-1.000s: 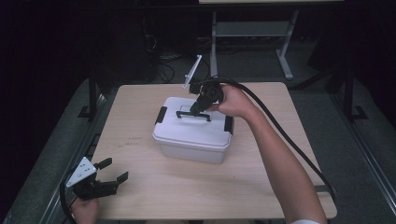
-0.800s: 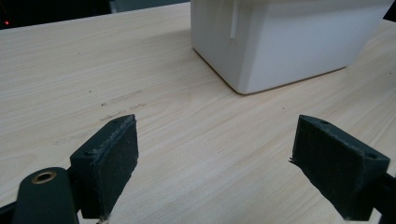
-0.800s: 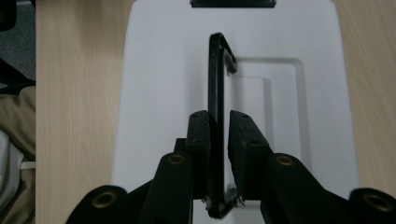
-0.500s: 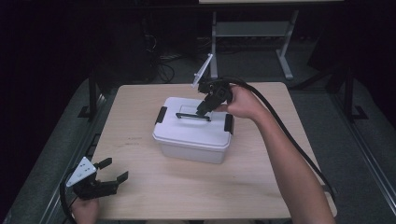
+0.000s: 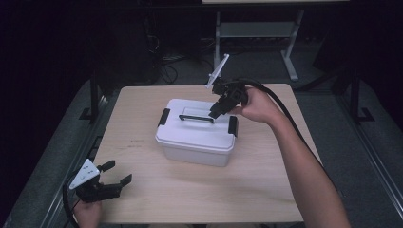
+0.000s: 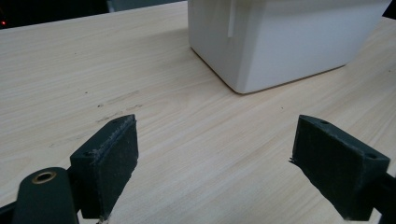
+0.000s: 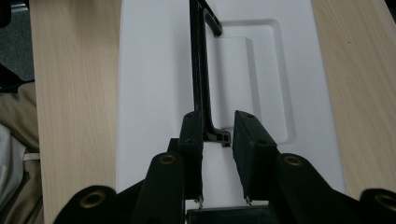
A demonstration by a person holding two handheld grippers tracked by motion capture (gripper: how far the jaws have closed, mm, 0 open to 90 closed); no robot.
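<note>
Nearest the person, well short of the white box (image 5: 197,135) and off toward its left front corner, the left gripper (image 5: 111,183) rests low over the desk (image 5: 266,190) with its jaws spread wide and nothing between them; in the left gripper view the box's near corner (image 6: 243,70) stands just ahead across bare wood. The box itself sits about mid-desk, a white plastic tub with rounded corners, a snap-on lid (image 7: 154,93) carrying a shallow rectangular recess, a black latch (image 5: 164,117) at its left end and another at its right end (image 5: 233,126), and a slim black handle (image 5: 196,118) across the top. Over the box's right half hangs the right gripper (image 5: 214,113), pointing down at that handle; in the right gripper view the handle (image 7: 198,70) stands raised on edge, its end bracket lying between the jaws, which have just been opening and are now parted a little, one pad close against the bar (whether it actually presses I cannot tell) and the other clearly off it. I judge the step in hand to be letting go of the handle after standing it up. The next move probably calls for drawing the right gripper clear above the box without snagging the bar, then going to the end latches, likely with both grippers.
</note>
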